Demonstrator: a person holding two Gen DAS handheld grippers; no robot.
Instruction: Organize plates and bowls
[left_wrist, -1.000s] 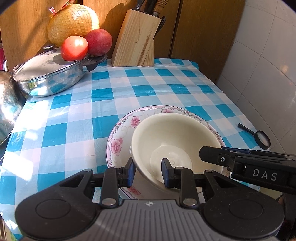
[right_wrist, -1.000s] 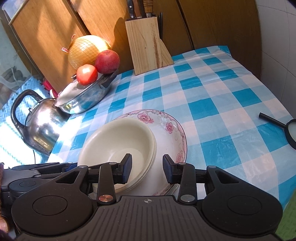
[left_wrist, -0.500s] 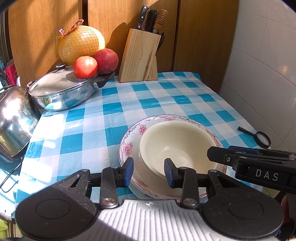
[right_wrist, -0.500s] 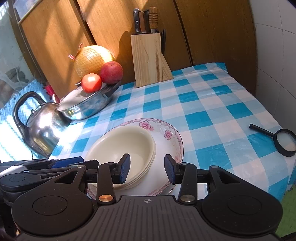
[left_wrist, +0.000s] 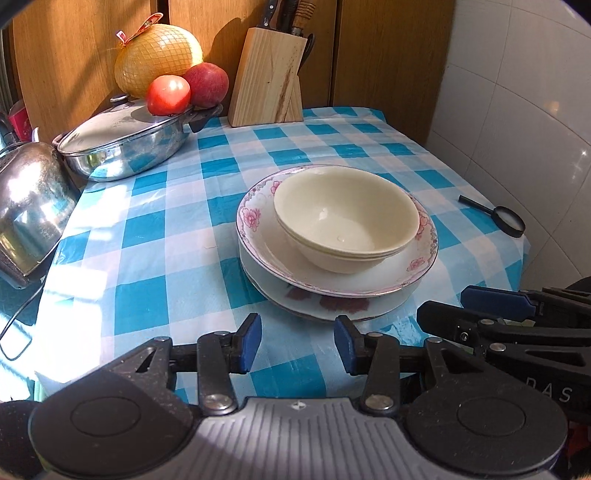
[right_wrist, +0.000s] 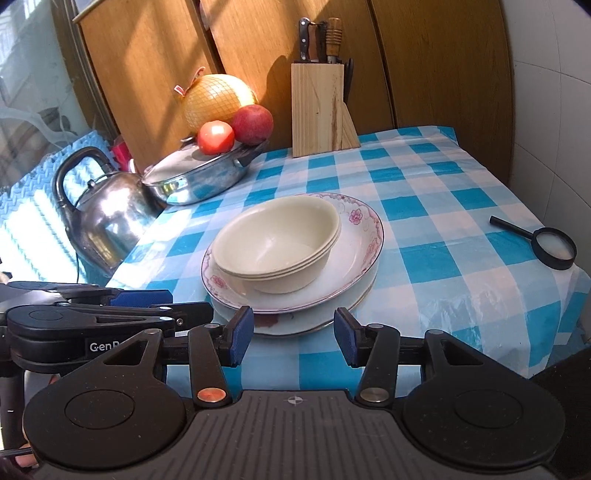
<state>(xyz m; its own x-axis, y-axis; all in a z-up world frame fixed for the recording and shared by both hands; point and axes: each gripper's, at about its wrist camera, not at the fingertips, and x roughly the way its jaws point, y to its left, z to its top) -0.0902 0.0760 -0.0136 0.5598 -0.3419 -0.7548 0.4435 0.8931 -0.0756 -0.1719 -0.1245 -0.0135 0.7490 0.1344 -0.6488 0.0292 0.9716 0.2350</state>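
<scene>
On checked tablecloth (left_wrist: 155, 236): cream bowls (left_wrist: 343, 225) nested atop stacked plates (left_wrist: 332, 277).

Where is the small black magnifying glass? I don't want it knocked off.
In both views the black magnifying glass lies on the checked tablecloth near the table's right edge, apart from the stacked plates.

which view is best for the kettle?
Right wrist. It shows the whole kettle: handle, lid and body, standing left of the pan. The left wrist view catches only part of the kettle's shiny body at the left frame edge, with the handle cropped out.
</scene>
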